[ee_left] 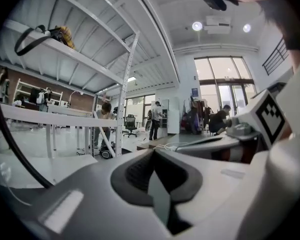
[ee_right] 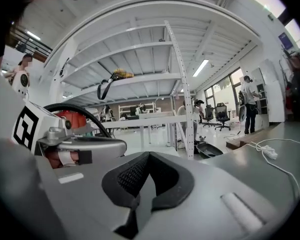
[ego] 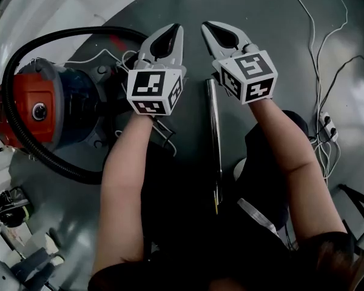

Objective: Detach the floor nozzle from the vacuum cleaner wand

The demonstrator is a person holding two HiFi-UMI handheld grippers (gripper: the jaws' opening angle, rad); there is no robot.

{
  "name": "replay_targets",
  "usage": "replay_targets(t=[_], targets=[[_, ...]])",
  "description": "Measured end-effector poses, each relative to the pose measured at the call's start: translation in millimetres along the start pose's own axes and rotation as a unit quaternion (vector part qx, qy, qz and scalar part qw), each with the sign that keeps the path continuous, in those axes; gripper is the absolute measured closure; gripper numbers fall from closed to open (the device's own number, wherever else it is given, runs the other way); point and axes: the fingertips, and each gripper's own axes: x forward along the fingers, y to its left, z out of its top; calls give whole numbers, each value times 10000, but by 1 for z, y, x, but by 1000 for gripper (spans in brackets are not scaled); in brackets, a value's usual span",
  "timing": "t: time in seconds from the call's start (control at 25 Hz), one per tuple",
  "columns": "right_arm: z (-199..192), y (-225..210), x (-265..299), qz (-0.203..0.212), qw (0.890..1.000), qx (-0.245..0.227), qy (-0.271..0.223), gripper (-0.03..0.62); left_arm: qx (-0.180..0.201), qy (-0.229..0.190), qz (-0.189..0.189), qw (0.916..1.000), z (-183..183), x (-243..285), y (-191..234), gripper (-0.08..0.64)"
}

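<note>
Holding both tools up over the grey floor (ego: pixel 279 17), I have the left gripper's (ego: pixel 176 26) jaws pressed together with nothing between them, and the right gripper's (ego: pixel 205 25) jaws are likewise closed on nothing. The two tips point away from me side by side, near each other but apart. The metal wand (ego: pixel 214 132) lies flat on the floor between my forearms (ego: pixel 127 180), and both grippers are held above it. Left of the wand sits the red and blue vacuum cleaner (ego: pixel 42 108), with its black hose (ego: pixel 24 144) looping round it. Right of the wand, white cables (ego: pixel 318 41) trail across the floor to a power strip (ego: pixel 327 126). Farther out, at the foot of a white shelf rack (ee_right: pixel 182 84), lies what may be the floor nozzle (ee_right: pixel 210 149), a dark flat piece too small to be sure of.
</note>
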Motion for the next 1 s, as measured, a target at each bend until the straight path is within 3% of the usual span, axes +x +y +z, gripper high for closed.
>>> replay_targets(t=[0.16, 1.0], targets=[[17, 10, -4, 45, 9989, -149, -436, 595, 199, -73, 17, 9998, 4, 0, -2, 549], [17, 18, -7, 106, 9991, -144, -383, 595, 236, -110, 102, 9996, 12, -7, -1, 549]])
